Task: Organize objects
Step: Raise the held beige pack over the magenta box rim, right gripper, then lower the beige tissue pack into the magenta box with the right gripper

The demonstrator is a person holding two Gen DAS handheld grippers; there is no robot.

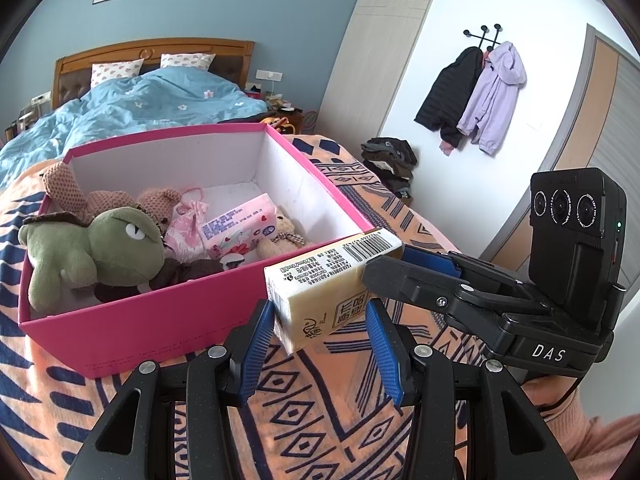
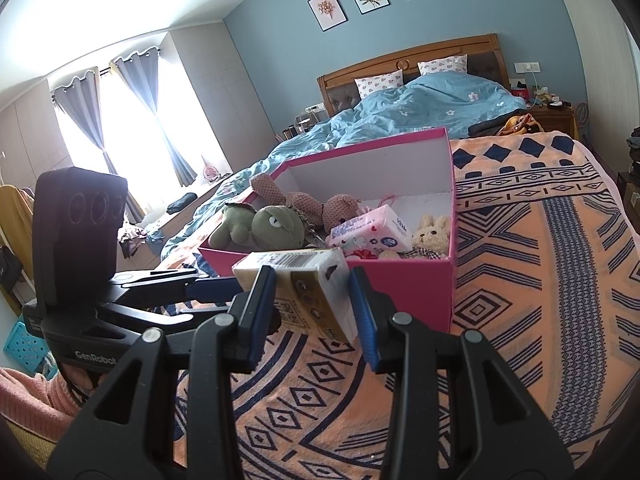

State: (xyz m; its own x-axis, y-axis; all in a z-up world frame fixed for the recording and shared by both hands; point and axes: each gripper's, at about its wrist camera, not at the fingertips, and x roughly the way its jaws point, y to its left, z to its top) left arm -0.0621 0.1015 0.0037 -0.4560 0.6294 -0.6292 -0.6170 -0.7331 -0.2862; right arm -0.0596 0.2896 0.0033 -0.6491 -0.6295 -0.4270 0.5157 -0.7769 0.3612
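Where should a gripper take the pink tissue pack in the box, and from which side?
Probably across its short width, near the middle, coming from above: the pink tissue pack lies on top of the toys, and the box walls block the sides.

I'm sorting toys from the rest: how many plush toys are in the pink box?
3 show: a green dinosaur at the left end, a brown knit rabbit behind it, and a small cream bunny in the near right corner. More may lie underneath.

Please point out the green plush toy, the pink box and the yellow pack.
green plush toy (image 1: 100, 256), left wrist view, its body.
pink box (image 1: 160, 320), left wrist view, near outer wall.
yellow pack (image 1: 320, 304), left wrist view, its side face.
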